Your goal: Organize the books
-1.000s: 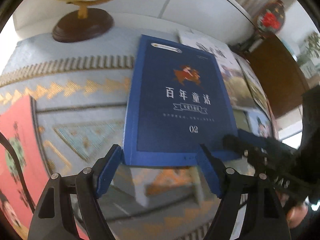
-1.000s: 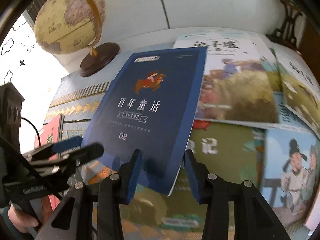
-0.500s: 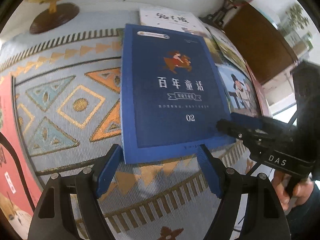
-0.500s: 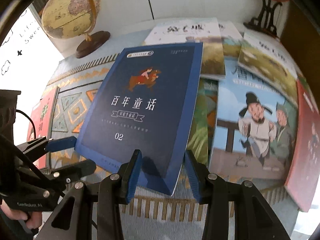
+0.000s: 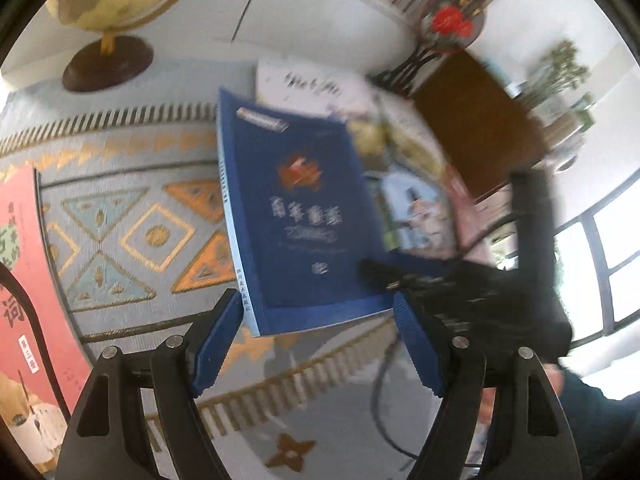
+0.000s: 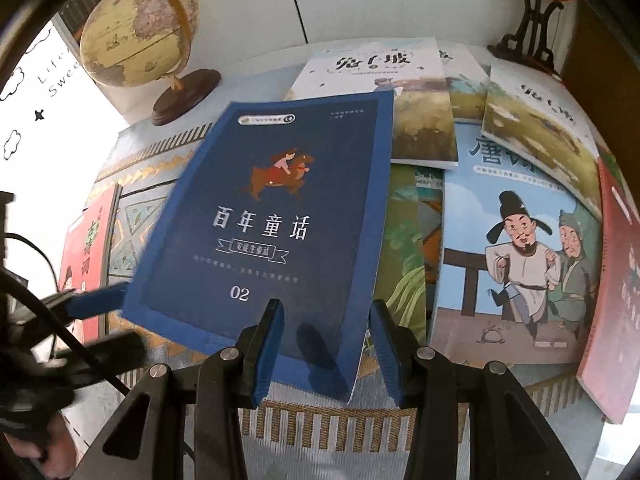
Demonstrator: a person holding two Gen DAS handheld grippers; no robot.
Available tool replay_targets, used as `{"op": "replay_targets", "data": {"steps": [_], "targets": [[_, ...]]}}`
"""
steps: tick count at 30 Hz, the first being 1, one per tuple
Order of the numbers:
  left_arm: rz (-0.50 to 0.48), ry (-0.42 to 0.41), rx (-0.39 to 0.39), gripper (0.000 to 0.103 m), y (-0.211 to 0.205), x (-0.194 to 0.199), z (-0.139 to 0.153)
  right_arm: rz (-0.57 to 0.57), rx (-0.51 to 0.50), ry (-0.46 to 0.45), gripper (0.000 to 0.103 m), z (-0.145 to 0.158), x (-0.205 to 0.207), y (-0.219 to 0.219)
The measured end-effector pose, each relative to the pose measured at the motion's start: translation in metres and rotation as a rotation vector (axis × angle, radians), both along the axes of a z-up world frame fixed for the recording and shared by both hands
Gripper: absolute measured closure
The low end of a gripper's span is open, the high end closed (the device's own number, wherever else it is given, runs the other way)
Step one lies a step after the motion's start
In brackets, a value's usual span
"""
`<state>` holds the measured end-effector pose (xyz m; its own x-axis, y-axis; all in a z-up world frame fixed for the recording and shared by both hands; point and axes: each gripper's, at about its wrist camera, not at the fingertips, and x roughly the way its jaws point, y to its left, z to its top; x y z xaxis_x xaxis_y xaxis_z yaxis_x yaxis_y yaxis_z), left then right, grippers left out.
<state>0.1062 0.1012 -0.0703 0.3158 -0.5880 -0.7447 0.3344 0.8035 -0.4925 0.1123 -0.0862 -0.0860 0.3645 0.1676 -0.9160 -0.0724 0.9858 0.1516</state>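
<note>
A dark blue book with white characters and "02" on its cover hangs tilted above the patterned tablecloth. My right gripper is shut on its near right corner, one finger over the cover. In the left wrist view that gripper comes in from the right onto the blue book, whose pale spine side faces left. My left gripper is open, and the book's near edge lies just past its fingertips. From the right wrist view the left gripper sits by the book's lower left corner.
Several picture books lie overlapping on the right, a white-covered one at the back. A red book lies at the left edge. A globe stands back left, and a black stand with a red ornament back right.
The blue book has moved with my right gripper toward the near edge and tilted, baring more picture books. My left gripper has drawn back and risen, so the book looks smaller.
</note>
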Motion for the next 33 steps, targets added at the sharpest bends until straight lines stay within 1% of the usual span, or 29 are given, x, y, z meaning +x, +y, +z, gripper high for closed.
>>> {"op": "replay_targets", "data": {"steps": [2, 4, 6, 7, 8, 10, 12, 14, 16, 17, 19, 21, 22, 23, 25, 29, 30, 32, 33], "targets": [[0.008, -0.023, -0.03, 0.028, 0.001, -0.002, 0.01, -0.003, 0.018, 0.008, 0.059, -0.004, -0.001, 0.0], [0.029, -0.035, -0.055, 0.028, 0.001, 0.001, 0.013, -0.01, 0.046, 0.022, 0.059, -0.008, 0.0, 0.0], [0.047, -0.032, -0.036, 0.03, 0.0, 0.005, 0.008, -0.016, 0.071, 0.027, 0.059, -0.008, 0.0, 0.0], [0.053, -0.025, -0.029, 0.032, 0.0, 0.009, 0.004, -0.02, 0.084, 0.027, 0.059, -0.007, 0.0, 0.0], [0.062, 0.001, -0.033, 0.033, 0.001, 0.013, -0.004, -0.026, 0.099, 0.026, 0.059, -0.006, 0.0, -0.002], [0.091, 0.058, -0.081, 0.036, 0.003, 0.019, -0.019, -0.039, 0.14, 0.028, 0.059, -0.005, 0.0, -0.006], [0.109, 0.09, -0.121, 0.036, 0.007, 0.02, -0.028, -0.051, 0.171, 0.032, 0.059, -0.004, 0.0, -0.01], [0.13, 0.115, -0.156, 0.04, 0.005, 0.023, -0.037, -0.06, 0.183, 0.035, 0.059, -0.003, 0.001, -0.011], [0.151, 0.124, -0.179, 0.047, 0.002, 0.027, -0.042, -0.061, 0.193, 0.036, 0.059, -0.002, 0.001, -0.009], [0.164, 0.124, -0.19, 0.047, 0.002, 0.029, -0.043, -0.06, 0.199, 0.036, 0.059, -0.001, 0.001, -0.009], [0.195, 0.136, -0.233, 0.048, 0.002, 0.034, -0.045, -0.056, 0.222, 0.033, 0.059, 0.002, 0.001, -0.008], [0.211, 0.164, -0.299, 0.05, 0.005, 0.039, -0.045, -0.063, 0.241, 0.032, 0.057, 0.005, 0.0, -0.01], [0.214, 0.184, -0.355, 0.05, 0.008, 0.041, -0.043, -0.069, 0.255, 0.035, 0.054, 0.005, 0.001, -0.012], [0.207, 0.215, -0.43, 0.05, 0.011, 0.042, -0.041, -0.077, 0.27, 0.039, 0.051, 0.005, 0.002, -0.015], [0.187, 0.25, -0.511, 0.05, 0.012, 0.044, -0.037, -0.103, 0.361, 0.053, 0.042, 0.001, 0.004, -0.025], [0.172, 0.286, -0.596, 0.05, 0.01, 0.046, -0.032, -0.191, 0.56, 0.088, 0.039, -0.013, 0.007, -0.045], [0.172, 0.291, -0.594, 0.05, 0.009, 0.046, -0.032, -0.21, 0.61, 0.089, 0.039, -0.016, 0.008, -0.049], [0.167, 0.298, -0.569, 0.05, 0.006, 0.045, -0.034, -0.226, 0.654, 0.083, 0.039, -0.017, 0.008, -0.053], [0.164, 0.31, -0.568, 0.05, 0.005, 0.045, -0.037, -0.227, 0.668, 0.079, 0.041, -0.016, 0.008, -0.054]]}}
